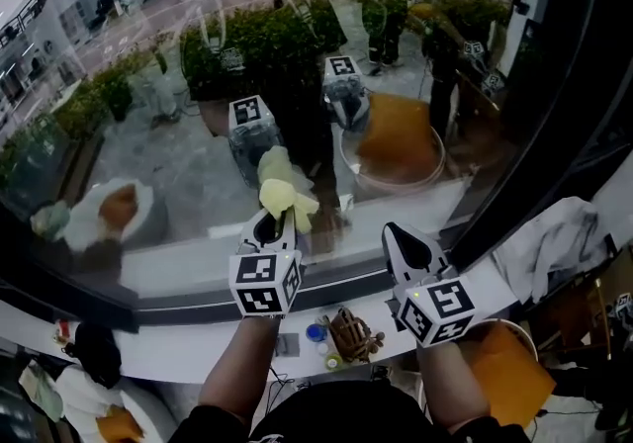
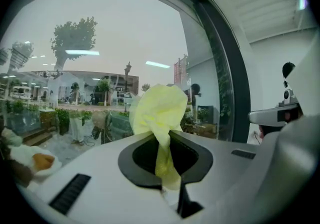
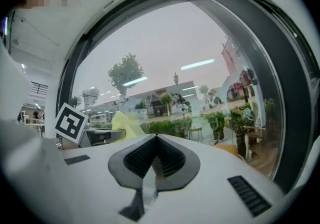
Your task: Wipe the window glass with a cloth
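Note:
My left gripper (image 1: pixel 276 221) is shut on a pale yellow cloth (image 1: pixel 283 186), which bunches out past its jaws against or just short of the window glass (image 1: pixel 148 115). In the left gripper view the cloth (image 2: pixel 158 113) rises from the closed jaws, with the glass (image 2: pixel 75 58) right ahead. My right gripper (image 1: pixel 407 245) is shut with nothing in it, held to the right of the left one and aimed at the same pane. The right gripper view shows the yellow cloth (image 3: pixel 125 122) and the left gripper's marker cube (image 3: pixel 70 122) off to its left.
A dark window frame (image 1: pixel 554 125) runs diagonally at the right. The white sill (image 1: pixel 198 268) lies just below the grippers. Under it a white ledge holds small items (image 1: pixel 341 337). A white cloth (image 1: pixel 554 243) hangs at the right. Reflections of both grippers show in the glass.

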`<state>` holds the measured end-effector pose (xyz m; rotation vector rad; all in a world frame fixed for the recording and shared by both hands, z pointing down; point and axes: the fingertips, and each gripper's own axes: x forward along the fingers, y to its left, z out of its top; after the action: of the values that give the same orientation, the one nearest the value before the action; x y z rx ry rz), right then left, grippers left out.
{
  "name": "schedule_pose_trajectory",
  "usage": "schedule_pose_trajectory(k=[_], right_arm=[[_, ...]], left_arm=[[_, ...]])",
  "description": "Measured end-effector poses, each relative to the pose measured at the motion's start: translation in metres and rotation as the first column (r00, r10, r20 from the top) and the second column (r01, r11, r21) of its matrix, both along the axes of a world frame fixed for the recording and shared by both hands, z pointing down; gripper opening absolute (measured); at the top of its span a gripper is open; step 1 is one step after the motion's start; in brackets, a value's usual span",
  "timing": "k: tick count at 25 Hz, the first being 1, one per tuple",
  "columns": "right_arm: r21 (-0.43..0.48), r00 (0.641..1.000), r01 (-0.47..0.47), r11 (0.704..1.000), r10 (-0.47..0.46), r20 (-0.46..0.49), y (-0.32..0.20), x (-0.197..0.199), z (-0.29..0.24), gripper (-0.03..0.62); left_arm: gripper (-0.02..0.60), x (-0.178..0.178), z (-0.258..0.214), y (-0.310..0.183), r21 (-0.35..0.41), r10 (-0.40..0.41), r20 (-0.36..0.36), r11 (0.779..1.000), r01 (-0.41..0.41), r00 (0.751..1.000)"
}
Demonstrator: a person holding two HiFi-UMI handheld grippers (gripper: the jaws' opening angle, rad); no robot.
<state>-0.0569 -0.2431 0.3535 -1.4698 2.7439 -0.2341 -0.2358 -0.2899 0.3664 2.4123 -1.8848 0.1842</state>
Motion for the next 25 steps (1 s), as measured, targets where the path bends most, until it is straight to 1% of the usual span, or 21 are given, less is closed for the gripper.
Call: schedule_pose_trajectory(k=[2, 4, 8, 13, 18, 25], right_arm=[[0.003, 1.000, -0.016, 1.000, 0.016, 0.003, -0.005, 0.028, -0.004, 0.026], [0.007, 0.999, -0.033, 0.999, 0.033, 0.004, 0.001, 0.046, -0.008, 0.026], [0.006, 0.997, -0.069, 0.998, 0.069, 0.014, 0.014, 0.064, -0.009, 0.026], [0.009, 0.994, -0.111, 0.994, 0.111, -0.006, 0.027, 0.070, -0.011, 0.026], [0.009, 0.991, -0.136, 0.991, 0.136, -0.015, 0.027, 0.087, -0.005, 0.026], [0.000, 0.983, -0.180, 0.984, 0.180, -0.024, 0.031, 0.083, 0.008, 0.026]], left_arm=[[0.032, 0.034, -0.002, -0.009, -0.006, 0.029, 0.000, 1.000, -0.029, 1.000], [0.032, 0.060, -0.005, -0.007, -0.008, 0.064, 0.000, 0.998, -0.064, 0.998], [0.032, 0.092, -0.012, -0.001, -0.004, 0.124, 0.013, 0.992, -0.124, 0.992], [0.032, 0.108, -0.014, 0.002, 0.010, 0.177, 0.003, 0.984, -0.177, 0.984], [0.032, 0.131, -0.004, -0.006, 0.002, 0.211, -0.008, 0.977, -0.211, 0.977], [0.032, 0.139, 0.008, -0.011, -0.003, 0.273, -0.001, 0.962, -0.273, 0.962]])
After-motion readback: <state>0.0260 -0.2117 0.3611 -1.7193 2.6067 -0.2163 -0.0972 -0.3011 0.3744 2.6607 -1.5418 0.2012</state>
